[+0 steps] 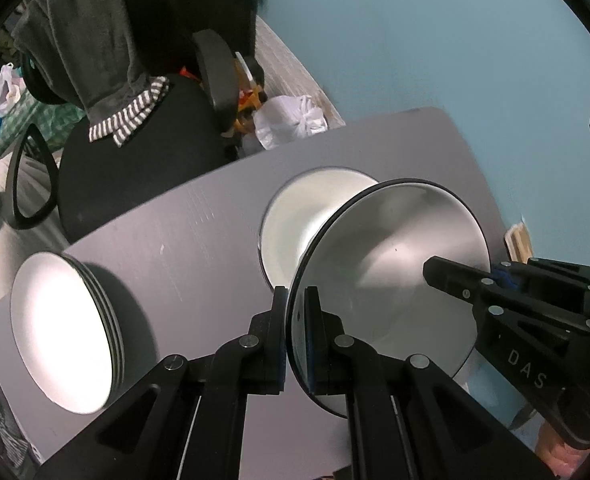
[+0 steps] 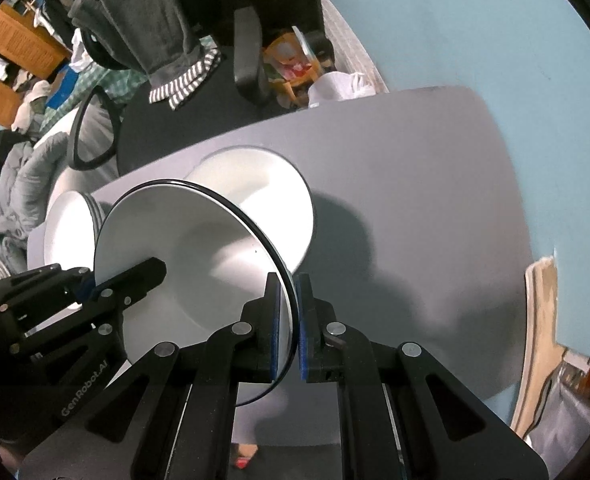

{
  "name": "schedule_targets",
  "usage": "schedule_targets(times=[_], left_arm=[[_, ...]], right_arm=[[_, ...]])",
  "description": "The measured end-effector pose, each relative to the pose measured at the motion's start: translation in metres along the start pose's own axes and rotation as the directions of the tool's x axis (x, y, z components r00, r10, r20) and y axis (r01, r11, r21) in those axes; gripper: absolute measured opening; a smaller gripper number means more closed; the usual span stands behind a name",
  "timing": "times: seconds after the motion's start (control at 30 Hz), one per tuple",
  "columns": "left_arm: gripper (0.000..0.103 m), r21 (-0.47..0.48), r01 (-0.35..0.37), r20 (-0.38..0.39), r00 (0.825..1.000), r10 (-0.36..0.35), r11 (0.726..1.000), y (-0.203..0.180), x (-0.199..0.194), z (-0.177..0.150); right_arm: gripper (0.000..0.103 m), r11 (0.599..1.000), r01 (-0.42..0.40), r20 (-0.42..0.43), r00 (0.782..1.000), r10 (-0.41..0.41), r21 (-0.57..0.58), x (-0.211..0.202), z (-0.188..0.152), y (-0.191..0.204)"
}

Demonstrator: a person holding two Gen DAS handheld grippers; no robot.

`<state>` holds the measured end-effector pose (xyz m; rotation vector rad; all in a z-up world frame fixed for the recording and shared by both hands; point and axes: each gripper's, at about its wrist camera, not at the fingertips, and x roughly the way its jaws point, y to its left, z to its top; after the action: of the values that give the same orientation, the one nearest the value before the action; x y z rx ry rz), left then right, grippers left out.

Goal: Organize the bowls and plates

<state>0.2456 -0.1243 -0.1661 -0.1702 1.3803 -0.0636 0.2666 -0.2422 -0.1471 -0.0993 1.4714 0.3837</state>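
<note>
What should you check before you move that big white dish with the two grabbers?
1. Left gripper clamped on the dish rim: ok.
2. Right gripper clamped on the opposite rim: ok.
3. Dish lifted off the table: ok, it hangs tilted above it.
4. Dish clear of the white dish behind it: cannot tell, they overlap in both views.
5. Stack of plates at the left is tidy and open on top: ok.
6. Bare table between the held dish and the stack: ok.

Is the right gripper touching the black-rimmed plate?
Touching. In the right wrist view, the right gripper is shut on the black-rimmed plate, its rim pinched between both blue pads.
</note>
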Motion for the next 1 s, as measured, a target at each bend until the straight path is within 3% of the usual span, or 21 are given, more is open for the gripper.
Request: schedule_targets(times=[0.3, 0.77, 1.0], left_arm=[[0.007, -0.022, -0.032, -0.021, 0.999, 0.031, 0.999, 0.007, 0.020, 0.026], [0.007, -0.003, -0.053, -0.095, 0.994, 0.052, 0.999, 0.010, 0.041, 0.032], [0.009, 0.018, -0.049, -0.096, 0.994, 0.050, 0.999, 0.009, 0.041, 0.032]], right_arm=[[0.008, 1.000, 0.004, -0.035, 0.999, -0.005, -0.011, 0.021, 0.031, 0.002], [0.008, 1.000, -0.018, -0.110, 0.994, 0.015, -0.018, 0.041, 0.037, -0.002], [0.009, 1.000, -0.011, -0.127, 0.992, 0.008, -0.026, 0.042, 0.040, -0.002]])
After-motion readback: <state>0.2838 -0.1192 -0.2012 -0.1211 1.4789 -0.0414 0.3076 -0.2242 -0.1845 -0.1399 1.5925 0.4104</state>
